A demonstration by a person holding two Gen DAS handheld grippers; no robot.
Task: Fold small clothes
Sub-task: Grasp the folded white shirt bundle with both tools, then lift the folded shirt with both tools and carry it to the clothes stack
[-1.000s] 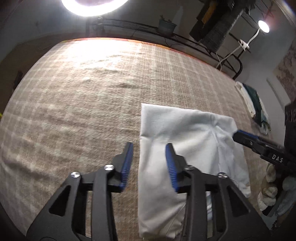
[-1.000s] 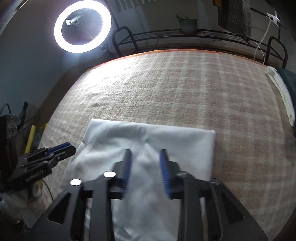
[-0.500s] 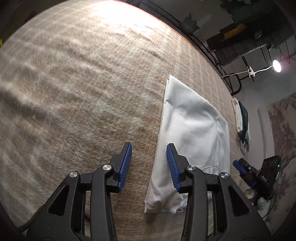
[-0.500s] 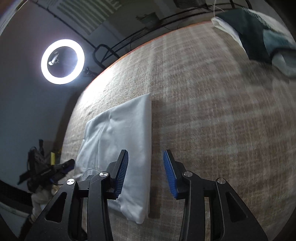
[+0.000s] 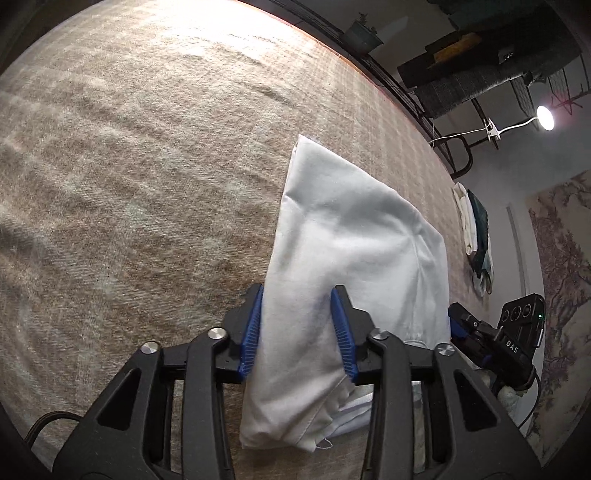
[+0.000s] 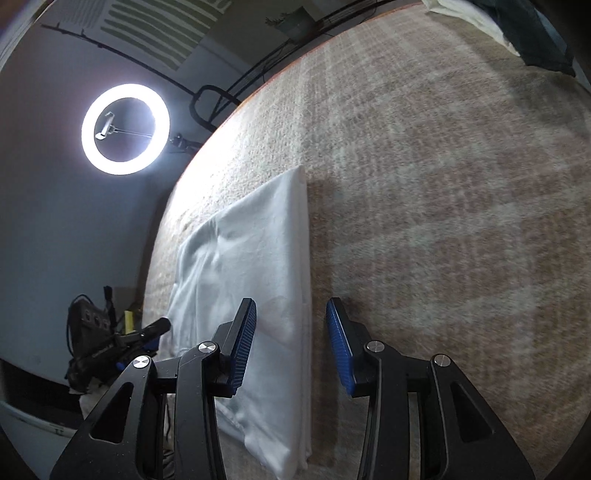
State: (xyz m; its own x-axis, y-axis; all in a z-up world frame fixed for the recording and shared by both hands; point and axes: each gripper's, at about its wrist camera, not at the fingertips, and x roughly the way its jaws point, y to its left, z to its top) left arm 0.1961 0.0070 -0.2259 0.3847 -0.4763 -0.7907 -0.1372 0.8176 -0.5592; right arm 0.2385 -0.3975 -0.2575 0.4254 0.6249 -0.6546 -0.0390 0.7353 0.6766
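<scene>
A folded white garment point(image 5: 351, 243) lies flat on the beige plaid cloth-covered surface point(image 5: 147, 166). My left gripper point(image 5: 297, 328) is open, its blue-padded jaws straddling the garment's near left edge. The right gripper shows at that view's right edge point(image 5: 480, 332). In the right wrist view the same garment point(image 6: 258, 258) lies left of centre. My right gripper point(image 6: 291, 347) is open, its jaws straddling the garment's right folded edge. The left gripper shows at the far left point(image 6: 140, 336).
A pile of folded clothes point(image 5: 476, 232) lies at the surface's far right edge, also in the right wrist view point(image 6: 517, 29). A ring light point(image 6: 125, 129) and a metal rack point(image 5: 424, 107) stand beyond the surface. A lamp point(image 5: 545, 118) shines at the right.
Both grippers swung out to opposite sides of the garment. The left gripper then slid in over the garment's left edge; the right moved in over its right edge. Both jaws stayed open.
</scene>
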